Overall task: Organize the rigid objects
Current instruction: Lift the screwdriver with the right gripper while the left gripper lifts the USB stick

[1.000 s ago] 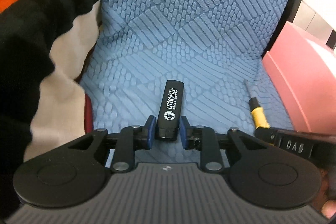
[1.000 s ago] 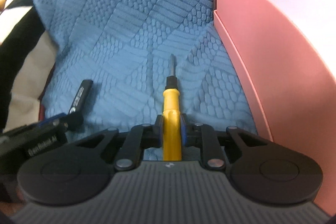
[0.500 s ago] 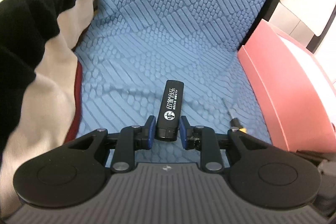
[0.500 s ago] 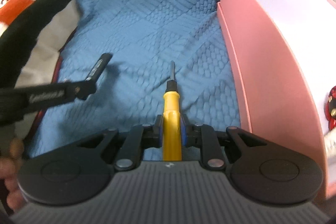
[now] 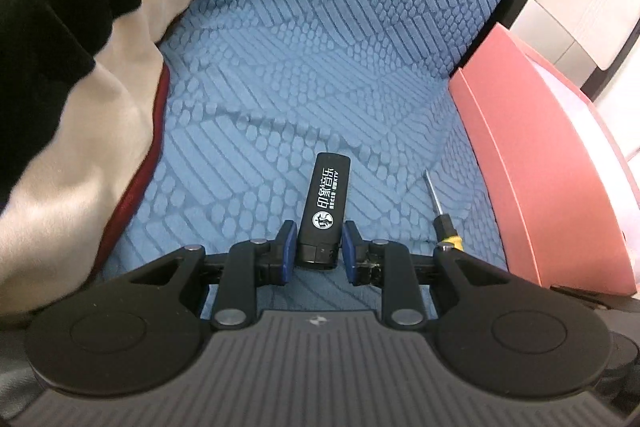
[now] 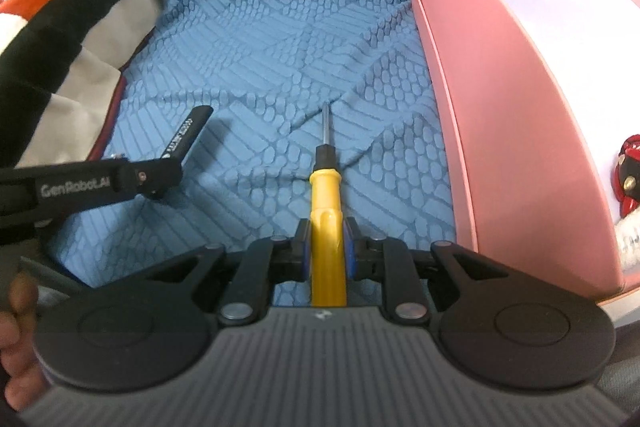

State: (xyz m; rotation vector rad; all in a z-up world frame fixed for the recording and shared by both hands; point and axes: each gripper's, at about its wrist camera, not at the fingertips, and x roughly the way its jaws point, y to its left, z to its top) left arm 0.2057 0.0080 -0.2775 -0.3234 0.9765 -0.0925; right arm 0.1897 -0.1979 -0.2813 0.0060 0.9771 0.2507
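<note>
My left gripper [image 5: 319, 245] is shut on a black lighter [image 5: 326, 203] with white print, held above the blue textured cushion [image 5: 304, 47]. My right gripper [image 6: 326, 243] is shut on a yellow-handled screwdriver [image 6: 325, 195] whose metal shaft points away from me. In the right wrist view the left gripper [image 6: 160, 175] and its lighter [image 6: 187, 133] appear at the left. The screwdriver's tip [image 5: 438, 203] shows at the right in the left wrist view. A pink box [image 6: 500, 99] stands right of both grippers.
A black, white and red blanket [image 5: 60, 75] lies along the cushion's left side. The pink box [image 5: 540, 179] has a white interior holding a red object [image 6: 630, 175] at its near right. A hand [image 6: 16, 355] shows at the lower left.
Both grippers have shifted right toward the pink box, carrying the lighter and the screwdriver. More of the box's inside and the red object now show. The grips have not changed.
</note>
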